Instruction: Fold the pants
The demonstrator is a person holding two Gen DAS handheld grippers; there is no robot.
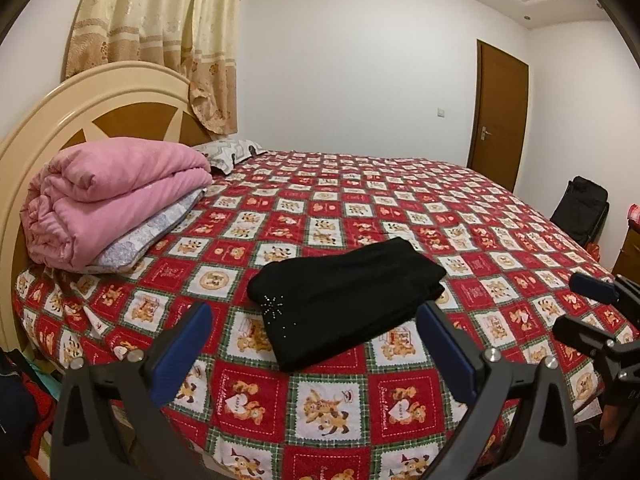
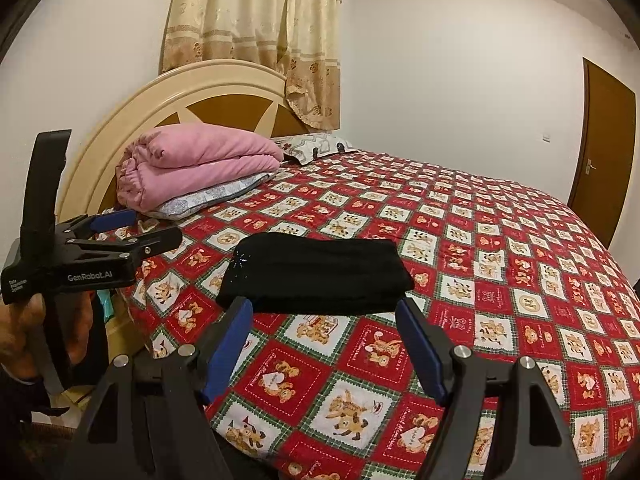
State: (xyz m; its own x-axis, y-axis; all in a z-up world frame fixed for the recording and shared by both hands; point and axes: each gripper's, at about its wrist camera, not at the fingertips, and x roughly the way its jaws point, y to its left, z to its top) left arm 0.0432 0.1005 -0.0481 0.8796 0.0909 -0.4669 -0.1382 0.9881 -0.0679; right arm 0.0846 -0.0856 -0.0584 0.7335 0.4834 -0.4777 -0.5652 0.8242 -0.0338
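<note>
The black pants (image 1: 344, 296) lie folded in a flat rectangle on the red patterned bedspread (image 1: 360, 216), with a small sparkly star at one corner. My left gripper (image 1: 316, 316) is open and empty, just in front of the pants, above the bed's near edge. My right gripper (image 2: 325, 306) is open and empty, just short of the same folded pants (image 2: 316, 276). The right gripper also shows at the right edge of the left wrist view (image 1: 576, 304). The left gripper shows at the left of the right wrist view (image 2: 156, 226), held by a hand.
A folded pink quilt (image 1: 116, 200) on a pillow sits by the cream headboard (image 1: 80, 100). Another pillow (image 1: 228, 154) lies further back. A brown door (image 1: 500, 112) and a black bag (image 1: 580, 208) stand beyond the bed at the right.
</note>
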